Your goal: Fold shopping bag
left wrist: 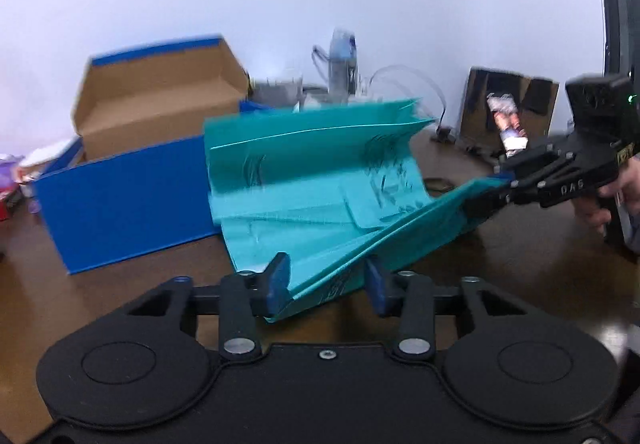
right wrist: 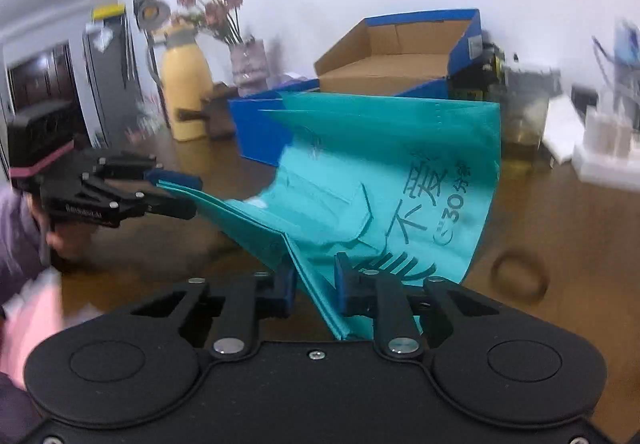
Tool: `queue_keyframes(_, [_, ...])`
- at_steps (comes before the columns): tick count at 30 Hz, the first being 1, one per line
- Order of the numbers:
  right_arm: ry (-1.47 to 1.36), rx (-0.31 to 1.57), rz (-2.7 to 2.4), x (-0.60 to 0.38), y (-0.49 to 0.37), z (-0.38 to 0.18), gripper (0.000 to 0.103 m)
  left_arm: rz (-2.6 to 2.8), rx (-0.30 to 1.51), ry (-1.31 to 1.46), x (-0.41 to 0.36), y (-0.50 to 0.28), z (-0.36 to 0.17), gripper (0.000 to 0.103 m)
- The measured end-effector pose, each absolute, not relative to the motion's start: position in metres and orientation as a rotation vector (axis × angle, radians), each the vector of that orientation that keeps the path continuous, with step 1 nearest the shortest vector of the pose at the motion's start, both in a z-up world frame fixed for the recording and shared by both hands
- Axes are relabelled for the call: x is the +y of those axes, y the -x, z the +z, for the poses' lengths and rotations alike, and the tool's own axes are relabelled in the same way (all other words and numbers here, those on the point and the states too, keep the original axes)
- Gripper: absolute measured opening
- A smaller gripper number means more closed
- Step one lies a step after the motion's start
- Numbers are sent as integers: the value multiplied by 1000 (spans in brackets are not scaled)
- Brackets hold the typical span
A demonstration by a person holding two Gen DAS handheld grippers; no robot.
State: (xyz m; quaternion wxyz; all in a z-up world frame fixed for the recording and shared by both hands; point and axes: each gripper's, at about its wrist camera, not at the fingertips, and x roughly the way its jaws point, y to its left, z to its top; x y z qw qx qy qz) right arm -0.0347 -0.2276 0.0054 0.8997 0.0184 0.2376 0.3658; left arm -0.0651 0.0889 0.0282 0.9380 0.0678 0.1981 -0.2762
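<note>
Teal shopping bag [left wrist: 316,179] is hanging just in front of the blue cardboard box [left wrist: 124,195], lifted off the brown table [left wrist: 132,296]. I am pinching one corner in my left gripper [left wrist: 326,284], the other in my right gripper [right wrist: 316,284] (both seemingly clamped on fabric). Next, probably, laying this edge across onto the far edge.

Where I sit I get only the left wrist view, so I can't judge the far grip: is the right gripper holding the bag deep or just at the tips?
Observer: Deep. The bag has its folded edge running between the right gripper pads and back to the gripper's body.
Operator: Anything standing left of the blue box?
Observer: Yes, a yellow bottle beside a vase of flowers, beyond the left gripper.
</note>
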Motion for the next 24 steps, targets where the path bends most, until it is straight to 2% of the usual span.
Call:
queue_keyframes(6, [-253,511,835,-253,110,-2,14,-496,430,48,92,149,39,38])
queue_keyframes(13, [-469,560,858,-271,104,-15,14,-343,540,221,88,153,31,38])
queue_keyframes(19, [-325,561,688,-252,96,-6,14,-231,529,135,72,138,29,38])
queue_keyframes(24, [-106,557,516,-224,103,-12,17,-185,607,101,60,129,19,35])
